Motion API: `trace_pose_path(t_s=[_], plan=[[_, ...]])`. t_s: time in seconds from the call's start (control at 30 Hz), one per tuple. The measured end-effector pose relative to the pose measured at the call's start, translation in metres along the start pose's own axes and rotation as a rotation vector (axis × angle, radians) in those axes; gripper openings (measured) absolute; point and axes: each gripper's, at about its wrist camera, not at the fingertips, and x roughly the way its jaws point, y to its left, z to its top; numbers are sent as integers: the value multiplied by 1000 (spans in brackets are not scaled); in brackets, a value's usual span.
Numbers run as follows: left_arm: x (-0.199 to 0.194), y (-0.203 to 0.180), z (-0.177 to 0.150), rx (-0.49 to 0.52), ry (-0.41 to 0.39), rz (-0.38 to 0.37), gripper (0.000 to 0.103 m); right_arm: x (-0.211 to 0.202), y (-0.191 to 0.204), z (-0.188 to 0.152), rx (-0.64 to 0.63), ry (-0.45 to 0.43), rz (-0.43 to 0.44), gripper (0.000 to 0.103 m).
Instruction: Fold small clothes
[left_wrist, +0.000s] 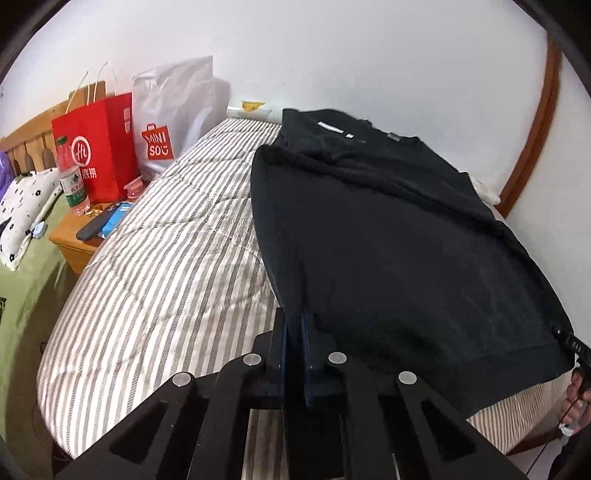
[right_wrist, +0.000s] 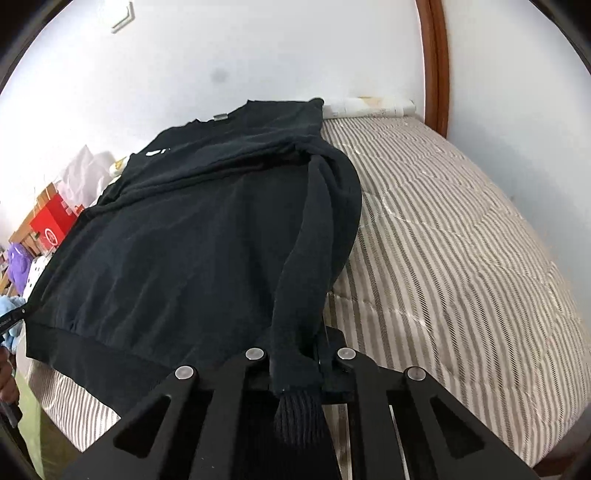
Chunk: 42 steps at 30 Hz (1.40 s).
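To my left the striped mattress (left_wrist: 155, 236) lies bare and open as far as the red bag (left_wrist: 99, 147) and white bag (left_wrist: 173, 110) at its far corner. On my right it is equally bare. The black sweater (right_wrist: 177, 240) covers the middle, and the wall (right_wrist: 258, 48) closes off the far side.

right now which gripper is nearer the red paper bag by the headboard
Left. The left gripper pinches the black sweater's edge on the side facing the red paper bag; the right gripper holds the sleeve cuff on the far side.

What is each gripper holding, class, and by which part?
Both grip the black sweater: the left gripper pinches its left sleeve end, the right gripper the ribbed cuff of its right sleeve.
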Motion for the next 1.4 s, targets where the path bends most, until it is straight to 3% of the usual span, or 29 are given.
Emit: trace_pose_path(t_s=[0.43,0.7,0.87,1.13,1.4], plan=[[-67,2,-40,-33,-54,-73,7,-71,3,-17,-98,-56,14,9],[-81,2,-45,-34,-84,-84,7,-78,-1,-17,-79,-88,49,9],[-87,2,-25,-39,-132,-104,7,-88,4,6,-78,-149,82,9],[-84,5,35,-62,-171,-116,7,-96,11,59,-42,-252,131,9],[-59,-11,99,-21,-227,-77,7,-67,16,128,4,-298,139,9]])
